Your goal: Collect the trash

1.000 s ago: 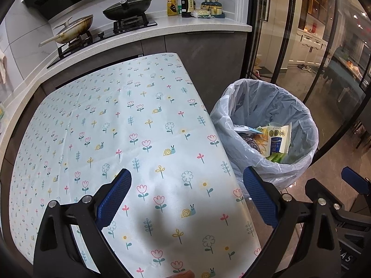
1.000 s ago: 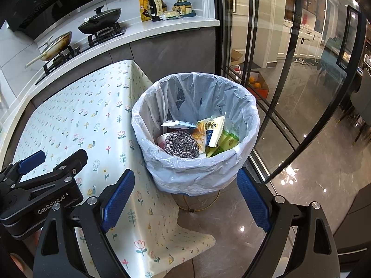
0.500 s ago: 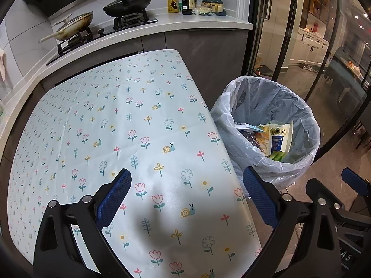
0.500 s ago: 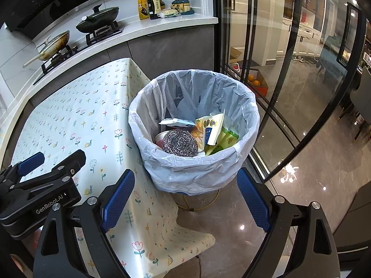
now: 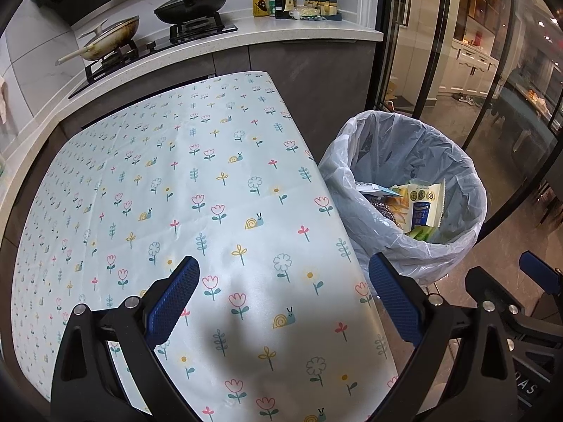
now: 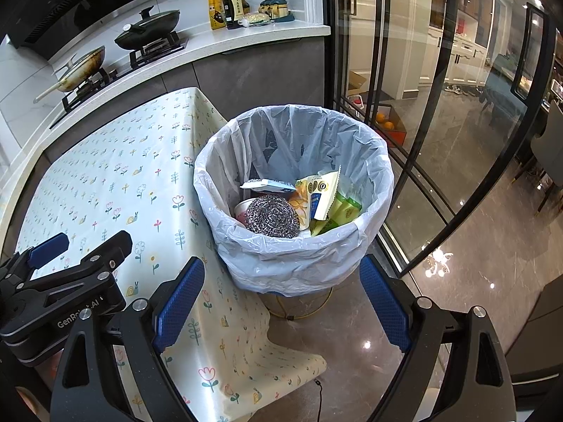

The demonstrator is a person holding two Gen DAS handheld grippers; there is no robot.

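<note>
Right wrist | trash bin (image 6: 292, 256) white-lined | scourer (image 6: 272, 216), wrappers (image 6: 322, 193) inside

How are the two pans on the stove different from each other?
The black pan wears a lid with a knob; the pale pan is open and looks stained inside. The pale one shows a long light handle pointing left; the black one shows none that long. Both sit on burners.
</note>
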